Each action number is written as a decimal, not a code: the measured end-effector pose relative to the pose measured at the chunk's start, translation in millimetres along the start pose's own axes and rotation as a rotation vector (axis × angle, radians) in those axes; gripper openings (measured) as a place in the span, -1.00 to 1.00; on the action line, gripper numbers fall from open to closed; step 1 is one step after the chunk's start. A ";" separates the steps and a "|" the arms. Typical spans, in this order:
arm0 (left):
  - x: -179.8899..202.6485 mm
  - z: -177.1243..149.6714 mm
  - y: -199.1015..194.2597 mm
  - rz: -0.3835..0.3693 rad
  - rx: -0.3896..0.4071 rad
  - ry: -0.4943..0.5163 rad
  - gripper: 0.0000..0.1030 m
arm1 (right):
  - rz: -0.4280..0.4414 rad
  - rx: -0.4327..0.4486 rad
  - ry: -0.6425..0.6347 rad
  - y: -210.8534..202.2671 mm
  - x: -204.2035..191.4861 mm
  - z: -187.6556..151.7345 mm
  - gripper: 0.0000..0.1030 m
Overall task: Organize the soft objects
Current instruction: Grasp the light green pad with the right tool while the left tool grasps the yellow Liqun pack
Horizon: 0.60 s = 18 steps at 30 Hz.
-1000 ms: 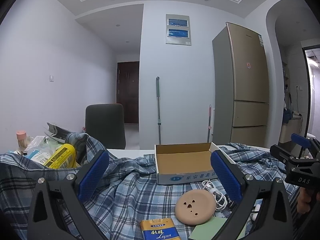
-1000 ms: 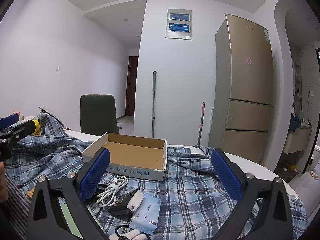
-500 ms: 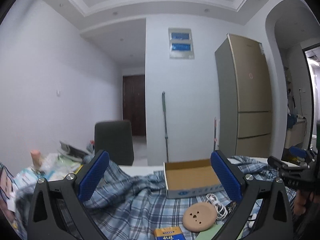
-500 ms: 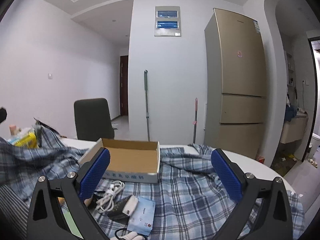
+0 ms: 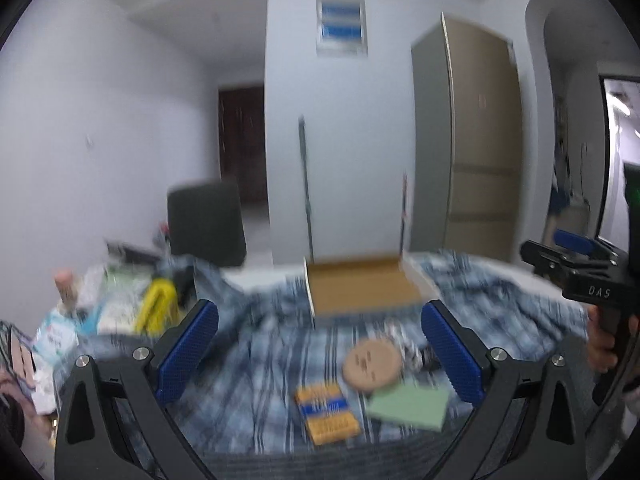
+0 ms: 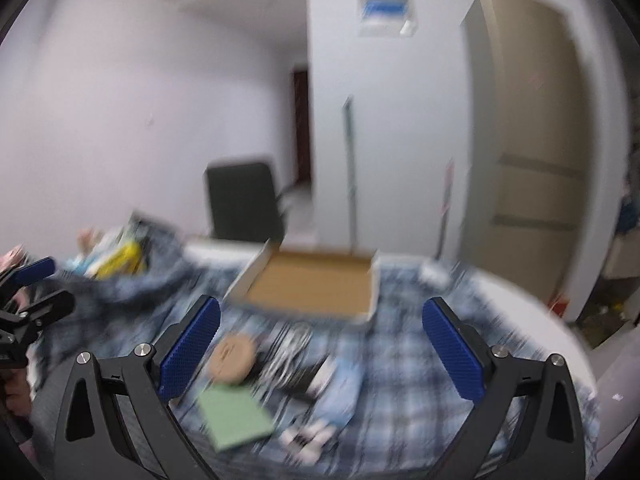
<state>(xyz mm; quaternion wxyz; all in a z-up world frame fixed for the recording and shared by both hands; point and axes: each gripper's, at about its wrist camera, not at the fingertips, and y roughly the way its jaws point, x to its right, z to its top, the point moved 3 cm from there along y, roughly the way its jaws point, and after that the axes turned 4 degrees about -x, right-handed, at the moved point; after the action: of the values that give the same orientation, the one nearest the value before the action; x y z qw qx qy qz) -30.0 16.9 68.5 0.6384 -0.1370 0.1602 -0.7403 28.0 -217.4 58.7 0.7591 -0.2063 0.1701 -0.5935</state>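
Left gripper (image 5: pixel 320 354): your blue pads are spread wide, nothing between them; it hangs above the cloth.
Right gripper (image 6: pixel 320 354): likewise spread wide and empty, above the cloth; in the left wrist view it shows at 3 o'clock, held by a hand (image 5: pixel 604 346).
Plaid cloth (image 5: pixel 272 364): blue-and-white checked fabric, rumpled, spread over the table beneath both your grippers; it fills the lower half of both views. Blurred.
Cardboard box (image 5: pixel 362 286): open, shallow, brown inside with white walls; it sits on the cloth at 12 o'clock from the left gripper's gap.
Round tan disc (image 5: pixel 372 364): lies flat on the cloth at 5 o'clock from the box, just beside the left gripper's right-hand pad.
Green pad (image 5: pixel 408 402): flat, pale green; at 5 o'clock from the disc, its corner tucked against the disc's edge.
Yellow-and-blue packet (image 5: pixel 326 408): lies flat on the cloth at 9 o'clock from the green pad, near it.
White cable (image 6: pixel 288 350): coiled, heavily blurred, just beside the disc at 3 o'clock in the right wrist view.
Yellow bottle (image 5: pixel 156 308): on its side among a pile of packets at 9 o'clock from the box.
Dark chair (image 5: pixel 206 224): behind the table, at 11 o'clock.
Refrigerator (image 5: pixel 468 152): tall, bronze, against the far wall at 1 o'clock.
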 end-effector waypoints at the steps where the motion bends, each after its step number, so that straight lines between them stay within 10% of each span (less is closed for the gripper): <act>1: 0.3 -3.9 2.8 -0.011 -0.044 -0.004 1.00 | 0.038 -0.052 -0.004 9.7 -4.2 -4.8 0.96; 18: -3.0 -80.5 55.9 -0.011 -0.317 -0.049 0.90 | 0.328 -0.473 -0.191 121.7 -51.6 -85.8 0.67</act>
<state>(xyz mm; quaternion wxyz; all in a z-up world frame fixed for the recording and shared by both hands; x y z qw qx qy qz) -12.1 17.4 -27.9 0.6084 -0.2547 0.2586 -0.7058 73.7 -151.2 -76.8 0.7882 -0.4020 0.2626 -0.3849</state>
